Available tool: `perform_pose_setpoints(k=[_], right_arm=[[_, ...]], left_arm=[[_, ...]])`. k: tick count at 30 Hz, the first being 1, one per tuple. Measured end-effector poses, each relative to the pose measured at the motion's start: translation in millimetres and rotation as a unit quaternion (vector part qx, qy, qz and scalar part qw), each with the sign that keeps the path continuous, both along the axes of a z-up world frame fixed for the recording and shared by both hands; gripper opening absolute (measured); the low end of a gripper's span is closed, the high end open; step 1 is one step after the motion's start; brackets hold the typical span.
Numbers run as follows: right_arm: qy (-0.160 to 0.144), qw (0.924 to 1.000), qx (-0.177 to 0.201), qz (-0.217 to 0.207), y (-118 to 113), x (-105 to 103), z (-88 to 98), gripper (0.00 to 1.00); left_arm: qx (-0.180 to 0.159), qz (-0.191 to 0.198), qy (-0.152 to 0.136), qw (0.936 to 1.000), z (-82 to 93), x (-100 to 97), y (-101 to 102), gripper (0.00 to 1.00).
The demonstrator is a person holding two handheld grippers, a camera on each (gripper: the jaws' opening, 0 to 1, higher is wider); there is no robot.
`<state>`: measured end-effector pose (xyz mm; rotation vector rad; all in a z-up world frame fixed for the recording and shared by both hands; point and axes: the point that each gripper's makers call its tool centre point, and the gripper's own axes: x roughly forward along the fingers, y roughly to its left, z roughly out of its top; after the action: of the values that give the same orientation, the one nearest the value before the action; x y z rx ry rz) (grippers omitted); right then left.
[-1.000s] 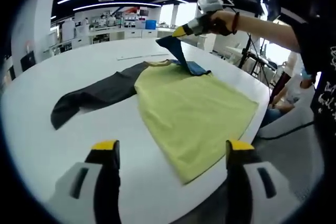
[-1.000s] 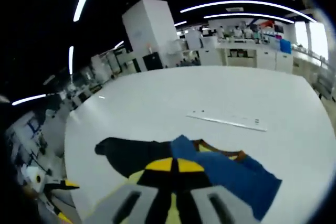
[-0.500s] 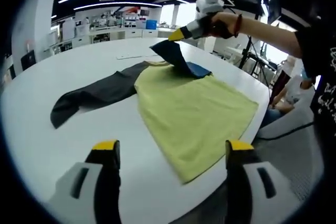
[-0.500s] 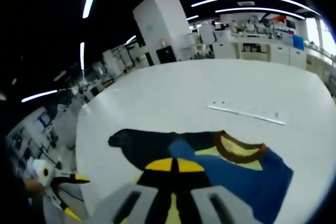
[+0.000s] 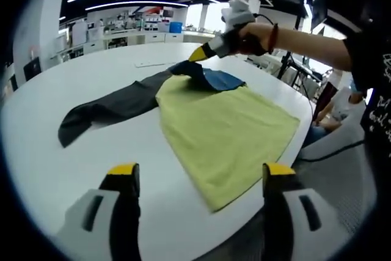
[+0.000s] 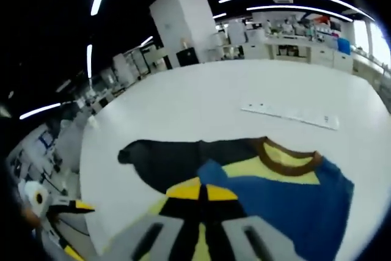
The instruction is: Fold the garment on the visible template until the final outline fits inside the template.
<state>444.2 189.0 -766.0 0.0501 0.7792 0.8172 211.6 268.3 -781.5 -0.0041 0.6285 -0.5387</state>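
So the shirt is lying flat on the big white table, yellow body toward the near edge, dark grey sleeve stretched out to about 9 o'clock. The right gripper has its yellow tips pressed together on the blue sleeve, carrying it in over the collar area. In the right gripper view the blue sleeve drapes off the tips, the brown collar sits at 1 o'clock, and the grey sleeve runs off to 10 o'clock.

The left gripper hangs spread wide over bare table, holding nothing.

The fabric looks thin and floppy, so I'd guess it weighs nothing and sags wherever it isn't held. Grabbing at a cuff or hem corner seems the safest bet.

Room-wise, the hem sits right at the table edge around 4 o'clock, so that side is tight. There's loads of open table past the grey sleeve, with a thin white strip lying farther back.
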Motion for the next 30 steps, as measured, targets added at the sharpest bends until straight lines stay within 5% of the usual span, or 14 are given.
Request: perform_pose_setpoints(k=[7, 18, 30], right_arm=[[0.050, 0.9986, 0.011, 0.014, 6, -18, -20.6, 0.02], [0.000, 0.9981, -0.060, 0.018, -20, -2, -36.5, 0.17], [-0.002, 0.9969, -0.066, 0.044, -7, 2, -68.8, 0.20]], left_arm=[[0.000, -0.001, 0.001, 1.0000, -2.0, -2.4, 2, 0.80], [0.003, -0.004, -0.002, 1.0000, -1.2, -3.4, 0, 0.80], [0.009, 0.002, 0.001, 1.0000, -3.4, -3.0, 10, 0.79]])
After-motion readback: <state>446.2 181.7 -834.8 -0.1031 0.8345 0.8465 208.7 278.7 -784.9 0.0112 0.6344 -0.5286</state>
